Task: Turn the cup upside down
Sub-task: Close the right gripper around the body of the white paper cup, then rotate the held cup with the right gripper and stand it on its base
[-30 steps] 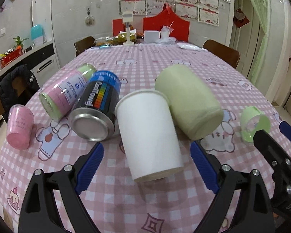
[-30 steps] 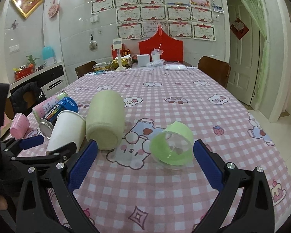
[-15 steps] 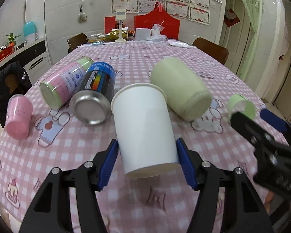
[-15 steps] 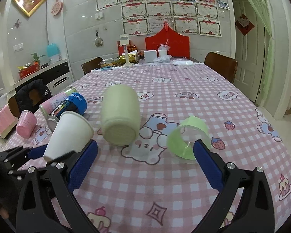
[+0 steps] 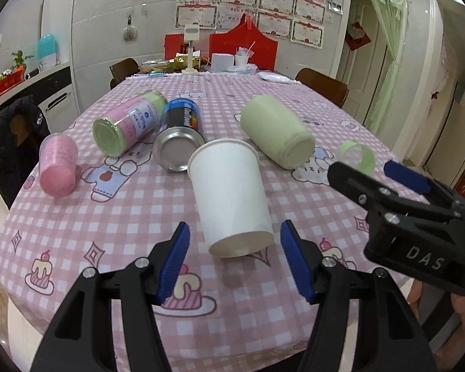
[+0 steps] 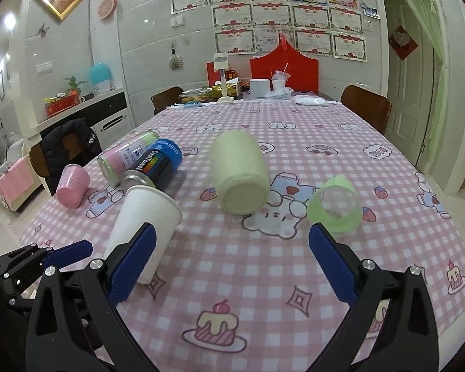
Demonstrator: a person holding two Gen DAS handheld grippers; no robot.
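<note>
White cup (image 5: 231,197): lay on its side near the table's (image 5: 77,232) front edge, base toward the camera.
Left gripper (image 5: 234,262): jaws parted, flanking the cup's base without touching (empty-handed!).
Right gripper (image 6: 232,262): gaped wide, held nothing.
Green tape roll (image 6: 334,206): just beyond its right finger.

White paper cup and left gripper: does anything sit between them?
Nothing: in the left wrist view, bare checked tablecloth separates the white paper cup from the left gripper, jaws open.
</note>
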